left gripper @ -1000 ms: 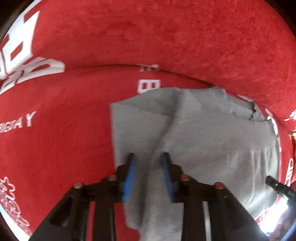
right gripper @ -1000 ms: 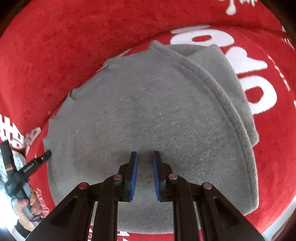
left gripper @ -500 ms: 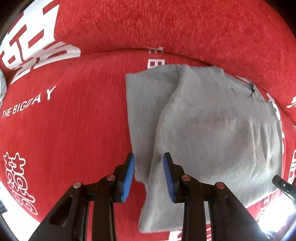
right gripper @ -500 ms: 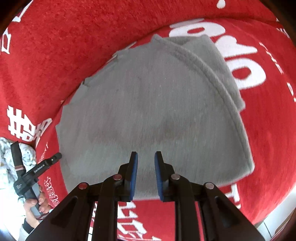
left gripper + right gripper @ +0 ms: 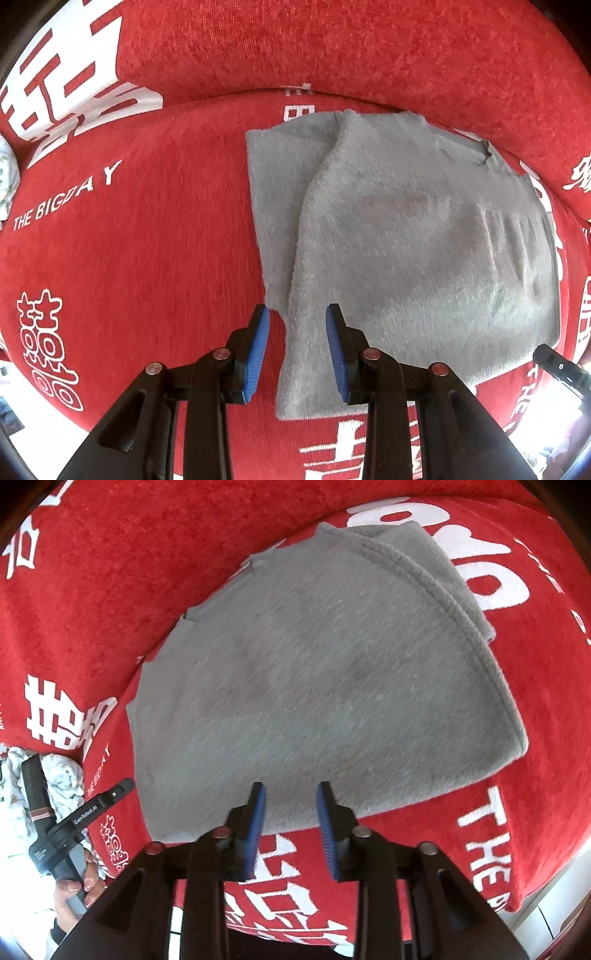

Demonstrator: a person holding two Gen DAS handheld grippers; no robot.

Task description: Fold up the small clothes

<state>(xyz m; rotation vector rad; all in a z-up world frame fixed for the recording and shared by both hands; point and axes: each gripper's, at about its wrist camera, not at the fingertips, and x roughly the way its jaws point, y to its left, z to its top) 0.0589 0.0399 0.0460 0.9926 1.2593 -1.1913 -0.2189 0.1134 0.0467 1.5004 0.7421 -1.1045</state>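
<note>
Grey garment [image 5: 424, 240] lies folded flat on the red cover [image 5: 147, 240]; its left and near edges show bare red w/ room beyond. Far side, the cover rises as a padded back. White print reads "THE BIG DAY"; the other tool's arm says "GenRobot.AI". Your left gripper [image 5: 297, 350] hangs spread above the near-left edge, nothing pinched. Your right gripper [image 5: 290, 827] has just been opening; garment's near edge sits below, jaws empty.
</note>
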